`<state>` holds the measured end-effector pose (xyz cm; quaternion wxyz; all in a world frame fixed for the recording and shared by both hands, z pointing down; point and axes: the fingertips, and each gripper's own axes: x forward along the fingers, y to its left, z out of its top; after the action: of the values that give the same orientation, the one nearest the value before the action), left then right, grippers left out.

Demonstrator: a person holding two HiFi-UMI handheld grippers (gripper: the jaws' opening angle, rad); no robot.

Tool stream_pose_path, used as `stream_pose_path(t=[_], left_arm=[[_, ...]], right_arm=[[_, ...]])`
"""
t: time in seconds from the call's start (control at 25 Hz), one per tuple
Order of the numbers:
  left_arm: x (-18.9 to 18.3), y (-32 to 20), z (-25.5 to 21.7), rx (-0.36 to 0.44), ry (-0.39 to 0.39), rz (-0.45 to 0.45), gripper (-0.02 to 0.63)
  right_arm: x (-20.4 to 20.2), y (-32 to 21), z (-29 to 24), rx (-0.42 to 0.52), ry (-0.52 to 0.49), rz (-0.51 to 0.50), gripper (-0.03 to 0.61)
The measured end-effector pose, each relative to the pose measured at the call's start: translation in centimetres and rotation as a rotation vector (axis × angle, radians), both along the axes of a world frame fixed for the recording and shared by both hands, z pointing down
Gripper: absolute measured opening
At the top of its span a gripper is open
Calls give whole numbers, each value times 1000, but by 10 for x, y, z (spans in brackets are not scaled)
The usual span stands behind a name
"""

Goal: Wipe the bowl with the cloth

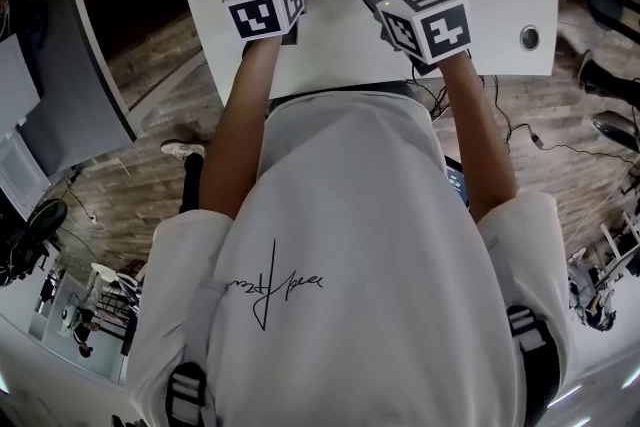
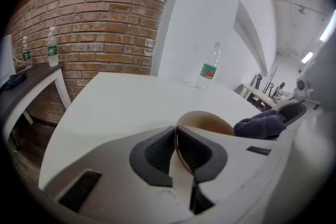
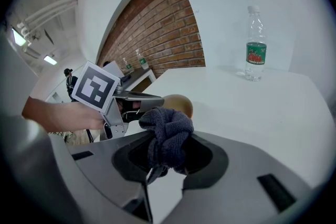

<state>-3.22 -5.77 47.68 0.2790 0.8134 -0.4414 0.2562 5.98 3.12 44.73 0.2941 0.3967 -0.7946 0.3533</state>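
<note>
Two grips: my left hand-held gripper [image 2: 176, 139] pinches the bowl [image 2: 210, 122] rim; right hand-held gripper [image 3: 167, 157] clamps the cloth [image 3: 168, 131] just beside it.

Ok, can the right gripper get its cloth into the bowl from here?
Probably yes: the dark cloth in the right gripper is right beside the brown bowl, nothing between them, and the left gripper clamps its rim.

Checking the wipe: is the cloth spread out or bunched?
Bunched: the cloth is a crumpled wad pinched in the right gripper.
</note>
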Motion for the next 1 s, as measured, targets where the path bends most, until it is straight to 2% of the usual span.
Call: stream_pose_path(t=[0.6, 0.84, 1.0], left_arm=[[-4, -2, -1, -7, 27, -7, 32], [-11, -1, 0, 7, -5, -30, 37], [-13, -1, -2, 8, 15, -27, 88]], right_arm=[[-22, 13, -1, -27, -41, 74, 104], [-33, 17, -1, -27, -50, 69, 104], [-36, 13, -4, -17, -47, 61, 104]])
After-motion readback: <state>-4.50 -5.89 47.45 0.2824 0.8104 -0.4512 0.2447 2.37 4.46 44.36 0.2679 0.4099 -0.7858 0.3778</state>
